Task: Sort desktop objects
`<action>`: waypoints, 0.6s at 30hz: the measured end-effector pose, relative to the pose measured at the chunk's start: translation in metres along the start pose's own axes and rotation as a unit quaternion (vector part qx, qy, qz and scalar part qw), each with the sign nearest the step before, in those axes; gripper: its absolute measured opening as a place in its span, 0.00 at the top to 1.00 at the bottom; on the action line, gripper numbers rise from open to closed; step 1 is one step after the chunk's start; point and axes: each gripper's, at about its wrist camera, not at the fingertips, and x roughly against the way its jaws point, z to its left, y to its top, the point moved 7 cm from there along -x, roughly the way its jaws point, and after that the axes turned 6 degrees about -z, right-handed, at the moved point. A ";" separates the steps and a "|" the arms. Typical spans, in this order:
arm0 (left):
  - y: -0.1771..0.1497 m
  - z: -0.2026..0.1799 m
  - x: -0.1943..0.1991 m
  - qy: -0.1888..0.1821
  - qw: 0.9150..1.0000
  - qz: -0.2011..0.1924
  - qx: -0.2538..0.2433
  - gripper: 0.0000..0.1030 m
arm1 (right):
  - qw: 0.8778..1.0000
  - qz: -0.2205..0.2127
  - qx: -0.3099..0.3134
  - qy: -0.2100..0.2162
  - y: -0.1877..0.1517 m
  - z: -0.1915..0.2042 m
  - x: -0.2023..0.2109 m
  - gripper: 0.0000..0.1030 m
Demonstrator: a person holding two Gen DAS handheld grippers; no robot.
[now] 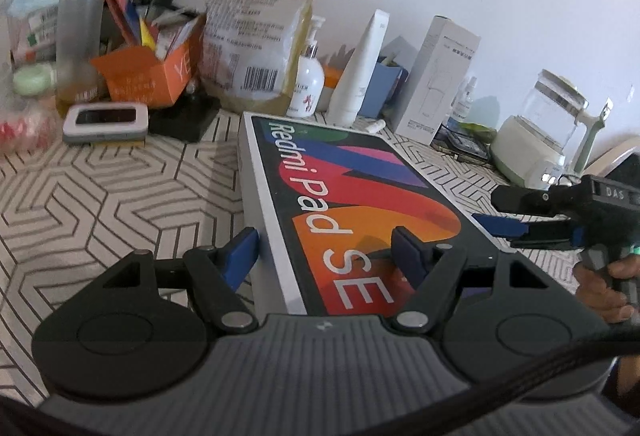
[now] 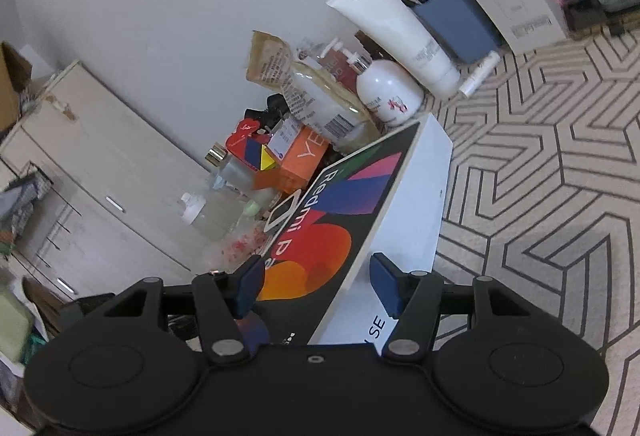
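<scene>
A flat Redmi Pad SE box point(image 1: 344, 203) with a colourful lid lies on the patterned tabletop. My left gripper point(image 1: 328, 256) straddles its near left corner, one blue finger beside the left side wall, the other over the lid; the jaws look wide. My right gripper point(image 1: 520, 226) reaches in from the right at the box's right edge. In the right wrist view the box point(image 2: 360, 203) runs tilted between the right gripper's point(image 2: 316, 284) blue fingers, one over the lid, one against the white side wall.
Along the wall stand a brown pouch point(image 1: 256, 27), an orange box of clutter point(image 1: 152, 71), a glass bottle point(image 1: 78, 31), a white pump bottle point(image 1: 308, 79), a white tube point(image 1: 360, 71), a tall white carton point(image 1: 436, 79) and a glass kettle point(image 1: 548, 127). A small grey device point(image 1: 106, 123) lies at left.
</scene>
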 end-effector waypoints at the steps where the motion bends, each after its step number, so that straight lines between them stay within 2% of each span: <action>1: 0.001 0.004 -0.002 -0.001 1.000 0.005 0.009 0.30 | 1.000 0.002 -0.012 0.000 0.001 -0.004 -0.001 0.37; 7: 0.006 0.026 -0.013 -0.007 0.997 0.044 0.059 0.24 | 0.997 0.024 -0.039 -0.054 0.008 -0.033 -0.022 0.37; 12: 0.016 0.032 -0.028 -0.009 0.997 0.066 0.036 0.19 | 0.996 0.051 -0.068 -0.041 0.010 -0.042 -0.040 0.36; 15: 0.020 0.032 -0.033 -0.011 0.997 0.070 0.022 0.20 | 0.996 0.051 -0.061 -0.043 0.012 -0.041 -0.043 0.36; 18: 0.020 0.027 -0.029 -0.016 0.998 0.058 0.007 0.29 | 0.997 0.046 -0.053 -0.041 0.012 -0.040 -0.043 0.37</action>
